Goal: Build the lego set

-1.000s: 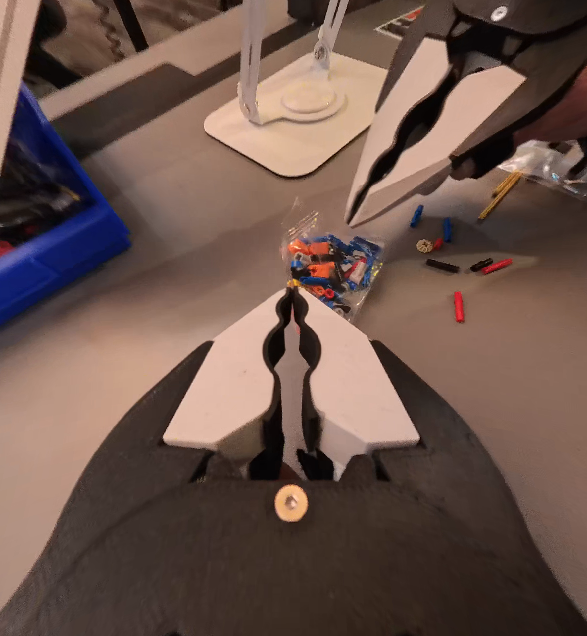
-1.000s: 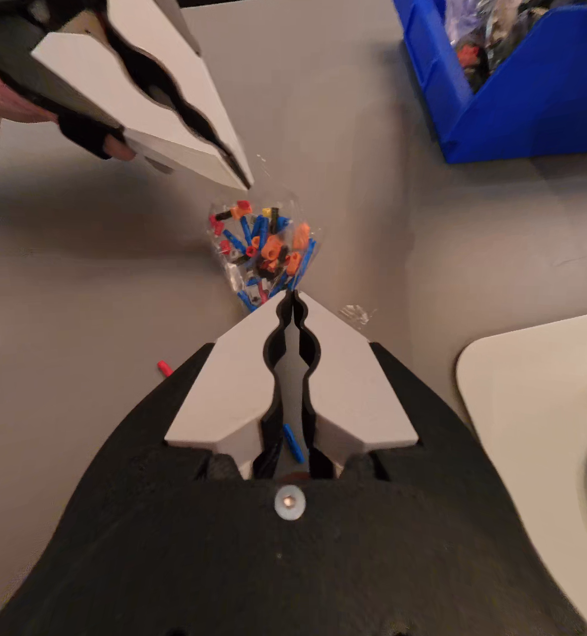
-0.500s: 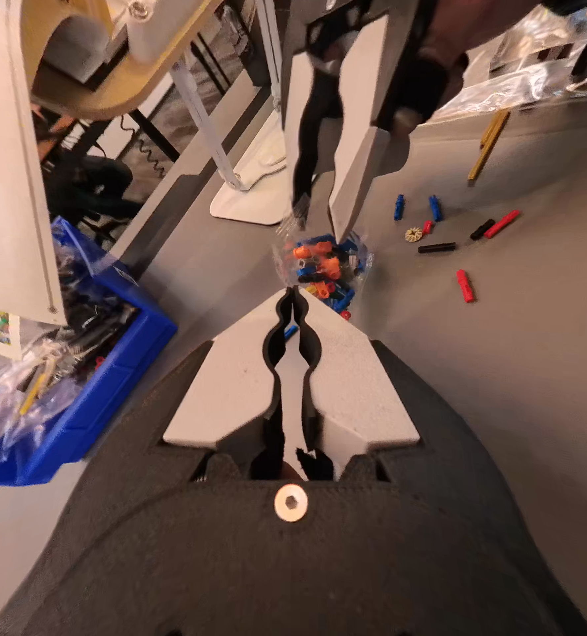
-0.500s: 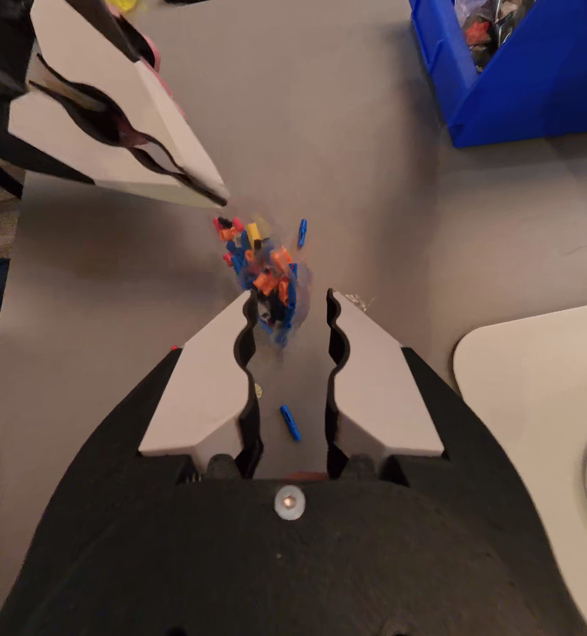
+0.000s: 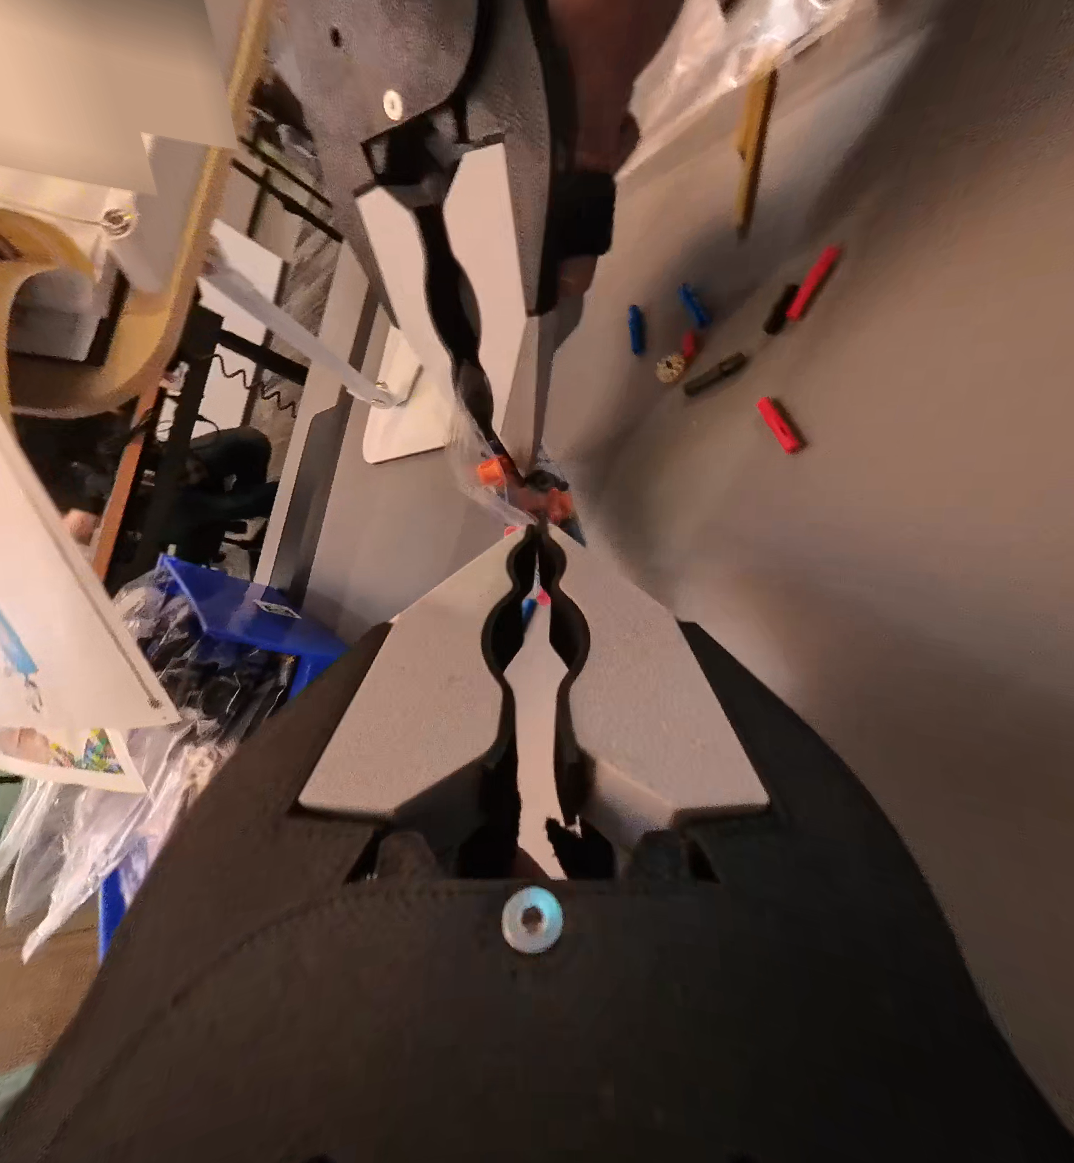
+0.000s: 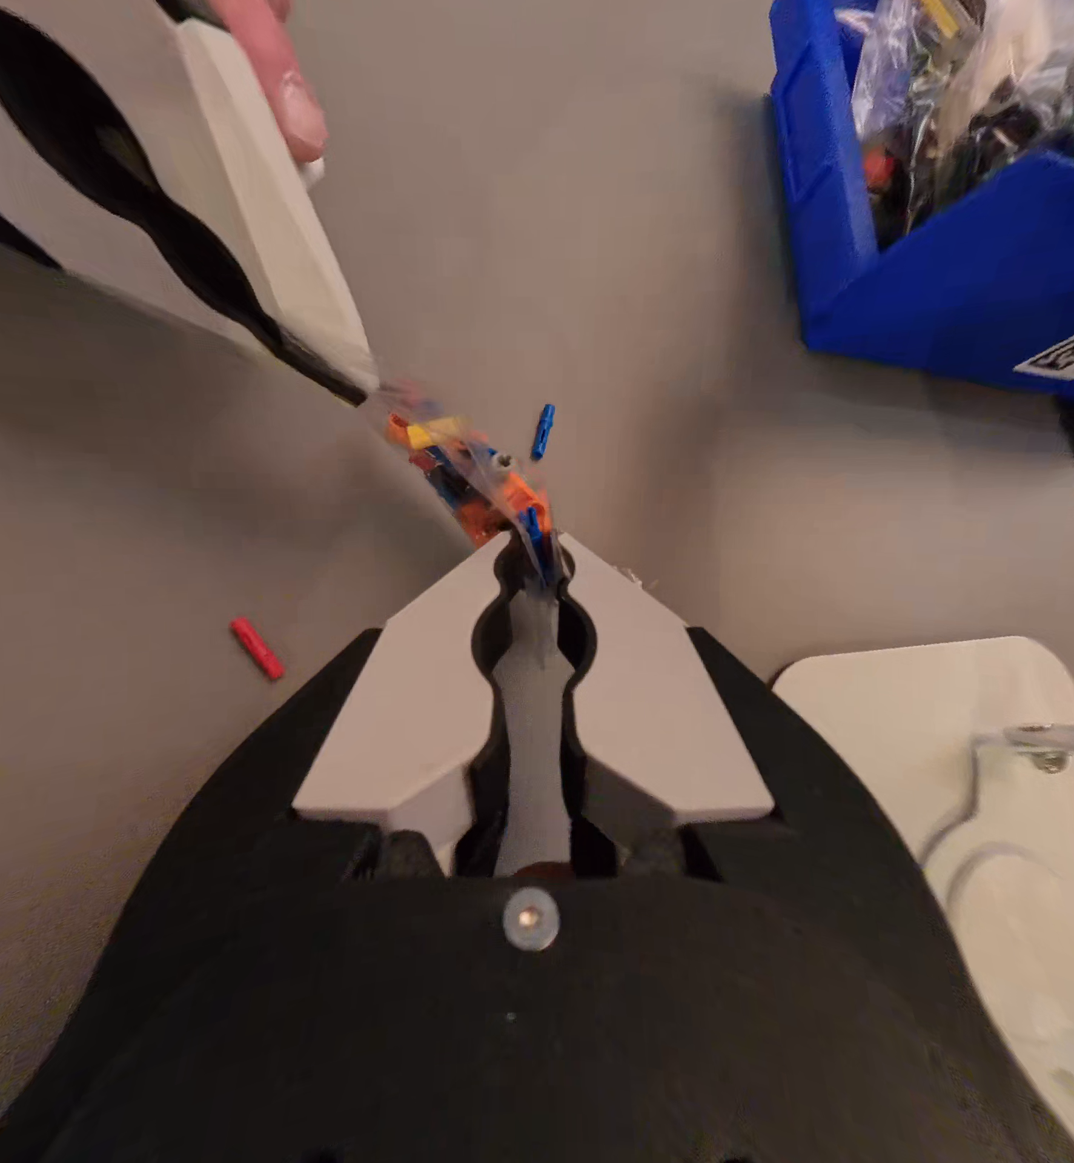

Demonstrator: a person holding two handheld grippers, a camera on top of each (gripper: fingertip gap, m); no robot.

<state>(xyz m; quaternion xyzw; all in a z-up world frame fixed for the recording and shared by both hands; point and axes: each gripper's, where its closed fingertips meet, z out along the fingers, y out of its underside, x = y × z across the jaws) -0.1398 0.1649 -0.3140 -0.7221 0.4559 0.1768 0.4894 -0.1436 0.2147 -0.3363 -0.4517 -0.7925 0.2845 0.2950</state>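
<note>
Lego pieces in a small clear bag [image 6: 480, 488] hung stretched above the grey table [image 6: 584, 189], caught between the two claws. In the right wrist view, the right claw [image 6: 533, 546] sat nearest, its white fingers [image 6: 635, 692] pinched together at the tips on one end of the bag, with a blue pin and crumpled plastic squeezed into the narrow gap. Orange, yellow, blue and dark bits showed through the plastic just past those tips. The left claw [image 6: 358, 387] came in from the upper left, its tips closed on the bag's other end, a bare thumb [image 6: 289, 94] of the person resting along its white finger. A loose blue pin [image 6: 543, 432] lay on the table just beside the bag, and a red pin [image 6: 257, 648] lay to the left, well apart from it. A white lamp base [image 6: 962, 818] sat at the right edge, and farther off a blue bin [image 6: 962, 283] held more bagged parts. In the left wrist view, the left claw [image 5: 537, 532] gripped the bag [image 5: 509, 478] at its tips, and the right claw [image 5: 518, 456] reached down from above to meet it. Beyond, on the table, lay scattered blue, red and black pins [image 5: 779, 425] and a small tan gear [image 5: 671, 366], with a yellow rod [image 5: 751, 145] farthest back, blurred.
</note>
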